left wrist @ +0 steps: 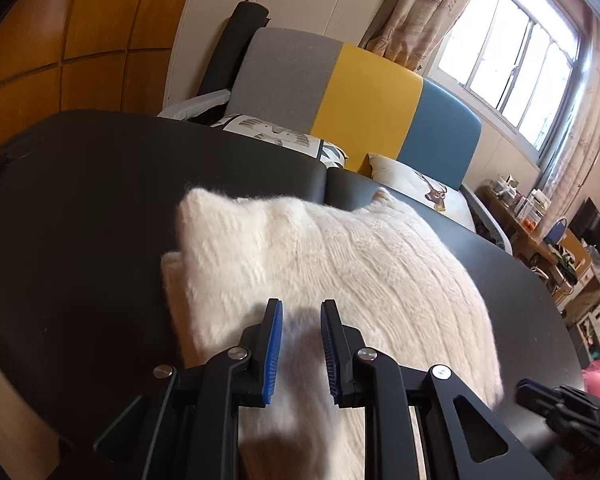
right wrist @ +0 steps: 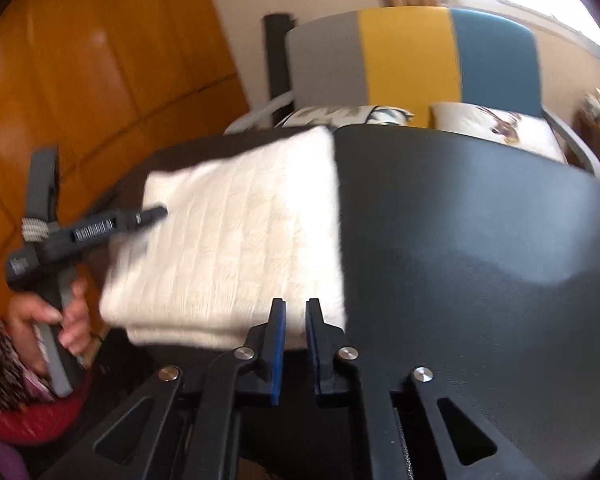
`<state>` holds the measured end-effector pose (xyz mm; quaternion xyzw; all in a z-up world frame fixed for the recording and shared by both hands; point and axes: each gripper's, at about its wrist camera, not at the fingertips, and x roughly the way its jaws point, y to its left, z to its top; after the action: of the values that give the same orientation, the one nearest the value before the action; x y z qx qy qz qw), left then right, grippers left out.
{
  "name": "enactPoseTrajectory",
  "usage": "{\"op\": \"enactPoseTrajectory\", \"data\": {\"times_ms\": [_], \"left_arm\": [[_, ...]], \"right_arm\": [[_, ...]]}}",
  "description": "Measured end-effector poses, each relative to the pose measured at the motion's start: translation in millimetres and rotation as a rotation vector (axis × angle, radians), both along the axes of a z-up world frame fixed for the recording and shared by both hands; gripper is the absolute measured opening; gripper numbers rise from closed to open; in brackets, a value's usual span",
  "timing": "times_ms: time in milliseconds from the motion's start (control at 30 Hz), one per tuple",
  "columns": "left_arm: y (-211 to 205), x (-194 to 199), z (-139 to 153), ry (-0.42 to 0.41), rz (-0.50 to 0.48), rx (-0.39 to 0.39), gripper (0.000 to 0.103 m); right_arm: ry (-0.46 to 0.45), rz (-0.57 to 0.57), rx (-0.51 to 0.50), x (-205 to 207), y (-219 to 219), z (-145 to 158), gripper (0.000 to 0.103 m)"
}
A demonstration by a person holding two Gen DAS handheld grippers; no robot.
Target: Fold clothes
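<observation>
Left wrist view: a white knitted garment (left wrist: 320,264) lies on the dark surface (left wrist: 80,208), already doubled into a compact rectangular bundle, with a lower layer showing beneath the upper one along its left edge. The left hand-held gripper (left wrist: 301,344) hovers over the near part of the knit, its blue-padded jaws parted with only cloth visible behind the gap; nothing is pinched between them.

Right wrist view confirms the layering: the garment (right wrist: 236,240) sits as a stacked block toward the left half of the surface (right wrist: 480,260), its edges fairly square, two layers visible at the near edge. The right hand-held gripper (right wrist: 296,344) stands at the near right corner of the block, jaws slightly apart and grasping nothing. The left tool is seen from the side, held by a hand (right wrist: 48,316), reaching over the bundle's left side.

Judgement: the garment already lies folded. The scene fits either a pause ahead of one more halving fold or the closing tidy-up of a finished bundle; the frames do not settle which. Any further contact calls for a grip through all layers, lest the stack slide apart
</observation>
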<state>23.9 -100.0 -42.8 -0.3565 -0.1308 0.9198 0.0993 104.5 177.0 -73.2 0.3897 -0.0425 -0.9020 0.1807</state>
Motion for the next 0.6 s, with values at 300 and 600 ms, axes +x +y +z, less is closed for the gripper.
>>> {"op": "enactPoseTrajectory", "data": {"times_ms": [300,600], "left_arm": [[0.0,14.6,-7.3,-0.007,-0.009,-0.033,0.021],[-36.7,10.0,3.6,-0.045,0.137,0.145,0.042]], "right_arm": [[0.061,0.021,0.018,-42.7,-9.0,20.2,0.011],[-0.001,0.019,-0.11,-116.3,0.1,27.1,0.028]]}}
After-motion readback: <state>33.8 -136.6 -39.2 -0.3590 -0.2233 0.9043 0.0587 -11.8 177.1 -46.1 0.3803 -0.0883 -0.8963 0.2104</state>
